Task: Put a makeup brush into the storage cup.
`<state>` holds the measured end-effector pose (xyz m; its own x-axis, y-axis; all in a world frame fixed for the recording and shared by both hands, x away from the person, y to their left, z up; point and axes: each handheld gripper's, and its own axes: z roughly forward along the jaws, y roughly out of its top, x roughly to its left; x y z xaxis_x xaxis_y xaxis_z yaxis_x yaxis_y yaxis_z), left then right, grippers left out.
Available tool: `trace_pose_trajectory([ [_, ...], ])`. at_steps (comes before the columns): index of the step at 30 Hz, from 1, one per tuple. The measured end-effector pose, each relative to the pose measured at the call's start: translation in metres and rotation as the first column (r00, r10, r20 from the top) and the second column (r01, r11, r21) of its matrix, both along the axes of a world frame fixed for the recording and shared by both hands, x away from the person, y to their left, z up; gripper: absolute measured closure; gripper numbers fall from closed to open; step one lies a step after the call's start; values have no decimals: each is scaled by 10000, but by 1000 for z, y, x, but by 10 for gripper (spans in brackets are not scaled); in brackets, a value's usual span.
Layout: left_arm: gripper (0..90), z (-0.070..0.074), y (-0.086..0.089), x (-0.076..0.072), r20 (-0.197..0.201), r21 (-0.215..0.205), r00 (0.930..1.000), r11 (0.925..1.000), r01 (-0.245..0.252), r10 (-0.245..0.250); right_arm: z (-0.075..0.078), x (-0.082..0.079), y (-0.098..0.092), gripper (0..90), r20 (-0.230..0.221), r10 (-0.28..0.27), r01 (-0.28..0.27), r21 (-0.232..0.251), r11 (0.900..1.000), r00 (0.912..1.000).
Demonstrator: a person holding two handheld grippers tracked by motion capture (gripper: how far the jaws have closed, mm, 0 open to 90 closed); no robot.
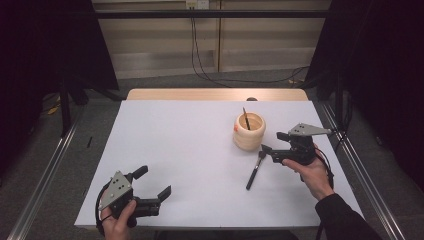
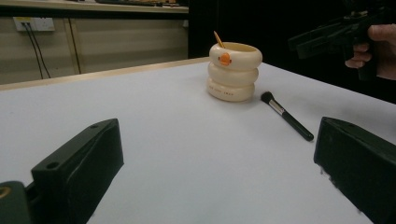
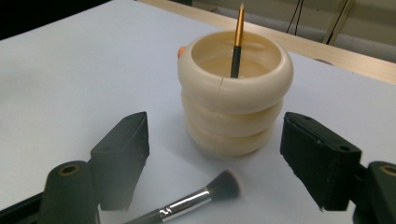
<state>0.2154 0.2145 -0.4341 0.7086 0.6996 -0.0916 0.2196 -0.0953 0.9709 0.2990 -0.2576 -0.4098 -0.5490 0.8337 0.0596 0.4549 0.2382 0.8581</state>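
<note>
we held the right hand-held gripper just above the white surface, its jaws apart and empty, with the head of the black makeup brush lying between and below them, untouched. the brush lay flat just in front of the cream ringed holder, near it but apart. a thin gold-and-black brush stood tilted inside the holder. our left hand-held gripper sat at the near left corner, jaws wide and empty, well apart from both.
</note>
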Motion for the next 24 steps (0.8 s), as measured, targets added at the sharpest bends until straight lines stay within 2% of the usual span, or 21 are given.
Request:
trace_pose_trajectory([
  [2, 13, 0, 0, 0, 4, 5, 10000, 10000, 6, -6, 0, 1, 0, 265, -554, 7, 11, 329, 9995, 9985],
  [4, 12, 0, 0, 0, 9, 25, 10000, 10000, -28, 28, 0, 1, 1, 301, -715, -48, 65, 236, 9997, 9974],
  [6, 12, 0, 0, 0, 11, 37, 10000, 10000, -26, 26, -1, 3, 0, 320, -931, -96, 141, 474, 9988, 9956],
  [9, 13, 0, 0, 0, -3, 27, 10000, 10000, -45, 45, -3, 7, 0, 344, -1245, -159, 225, 519, 9984, 9921],
  [12, 12, 0, 0, 0, -38, 17, 10000, 10000, -75, 75, -5, 11, 1, 385, -1642, -301, 359, 323, 9988, 9860],
  [14, 12, 0, 0, 0, -34, -83, 10000, 10000, -17, 16, -6, 14, 2, 402, -1912, -421, 430, 5, 9991, 9806],
  [16, 13, 0, 0, 0, -88, -183, 9999, 9998, -61, 59, -8, 18, 4, 416, -2390, -616, 553, -330, 9979, 9691],
  [17, 12, 0, 0, 0, -77, -167, 10000, 9998, -56, 54, -9, 19, 4, 416, -2461, -618, 545, -364, 9979, 9673],
  [19, 12, 0, 0, 0, -80, -193, 10000, 9998, -35, 33, -11, 22, 5, 429, -2768, -719, 603, -502, 9969, 9582],
  [20, 12, 0, 0, 0, -67, -116, 10000, 9999, -25, 24, -11, 23, 7, 437, -2979, -854, 712, -583, 9958, 9508],
  [22, 13, 0, 0, 0, -87, -148, 10000, 9999, -18, 17, -14, 26, 8, 496, -3250, -898, 677, -787, 9946, 9414],
  [23, 13, 0, 0, 0, -91, -156, 9999, 9999, -45, 44, -15, 28, 9, 501, -3496, -941, 683, -856, 9940, 9322],
  [24, 13, 0, 0, 0, -73, -145, 10000, 9999, -22, 21, -16, 29, 10, 512, -3622, -957, 691, -857, 9939, 9272],
])
